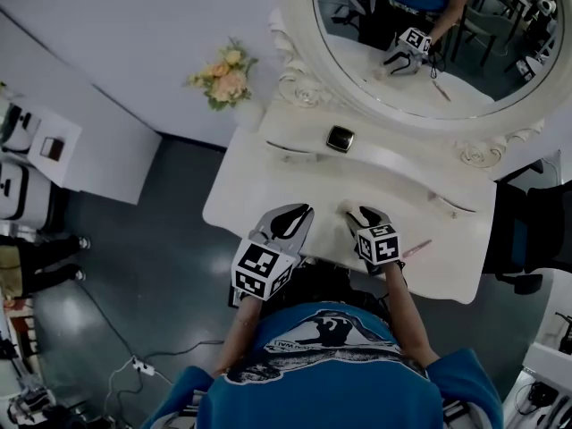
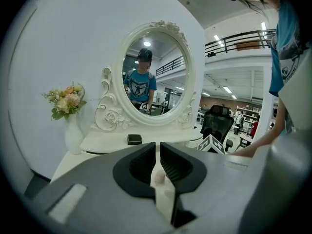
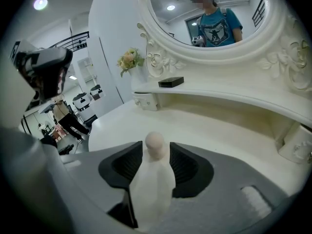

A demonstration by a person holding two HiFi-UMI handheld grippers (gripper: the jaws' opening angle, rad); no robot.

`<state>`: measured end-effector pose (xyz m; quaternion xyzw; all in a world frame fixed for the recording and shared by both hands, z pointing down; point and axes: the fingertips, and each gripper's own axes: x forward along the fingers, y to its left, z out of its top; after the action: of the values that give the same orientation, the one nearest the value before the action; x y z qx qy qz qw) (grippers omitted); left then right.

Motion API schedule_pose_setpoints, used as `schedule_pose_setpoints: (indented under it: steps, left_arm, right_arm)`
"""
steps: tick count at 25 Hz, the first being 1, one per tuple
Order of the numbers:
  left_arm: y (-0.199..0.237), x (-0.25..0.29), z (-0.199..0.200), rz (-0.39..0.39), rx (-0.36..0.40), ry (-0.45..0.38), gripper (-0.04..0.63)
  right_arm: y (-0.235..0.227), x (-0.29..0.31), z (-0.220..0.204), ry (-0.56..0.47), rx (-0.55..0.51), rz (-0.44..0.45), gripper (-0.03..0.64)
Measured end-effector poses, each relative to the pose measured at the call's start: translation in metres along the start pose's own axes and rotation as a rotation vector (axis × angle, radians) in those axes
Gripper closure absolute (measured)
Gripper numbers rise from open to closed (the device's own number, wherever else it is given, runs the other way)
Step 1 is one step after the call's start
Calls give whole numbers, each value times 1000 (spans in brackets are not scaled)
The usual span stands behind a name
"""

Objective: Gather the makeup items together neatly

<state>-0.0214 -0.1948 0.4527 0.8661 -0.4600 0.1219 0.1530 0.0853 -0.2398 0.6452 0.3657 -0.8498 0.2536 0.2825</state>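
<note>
Closest in, the white bottle (image 3: 152, 179) is sitting between the jaws of the right gripper (image 1: 360, 214), above the front of the vanity table (image 1: 241, 195); the jaws are standing apart on either side of it and the pads do not look to be pressing, so I am judging it loosely cradled rather than pinched. It is looking like a small, light, stiff plastic bottle with a smooth, probably slippery skin; its body is tapering up to a narrow neck and a rounded pinkish cap, so a grip on the neck is likely to slide; the broad body below the shoulder is offering the surer hold; being slim, it is apt to topple if set down carelessly. Its base is hiding behind the gripper body, so whether it is resting on the table I cannot tell.

The left gripper (image 2: 158, 152) is hovering alongside with its jaws drawn almost together; a pale shape is showing in the slit, and I cannot tell whether it is a held thing or only the table beyond.

Just to the right of the right gripper a slender pink item (image 1: 417, 248) is lying near the table edge; it is too small to name. Farther back a black compact (image 1: 340, 138) is sitting on the raised shelf under the mirror (image 1: 465, 114); the flowers (image 1: 223, 77) are standing at the far left.
</note>
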Motion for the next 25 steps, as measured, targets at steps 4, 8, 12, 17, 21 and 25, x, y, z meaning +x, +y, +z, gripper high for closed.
schedule_pose_setpoints:
  steps: [4, 8, 12, 17, 21, 25]
  left_arm:
    - [-4, 4, 0, -20, -1, -4, 551]
    - [-5, 6, 0, -29, -5, -13, 551]
    - [0, 3, 1, -16, -12, -24, 551]
    - [11, -5, 2, 28, -28, -43, 551]
    - [23, -16, 4, 79, -38, -55, 551]
    - [34, -27, 5, 127, -46, -66, 551]
  right_arm:
    - [-5, -17, 20, -54, 8, 9, 437]
    - [-10, -29, 63, -125, -49, 19, 434]
    - [-11, -33, 116, -177, -185, 33, 428]
    - [-12, -10, 158, -147, -369, 75, 380]
    - [-20, 17, 162, -59, -519, 66, 343]
    - [-33, 42, 165, 5, -595, 42, 304]
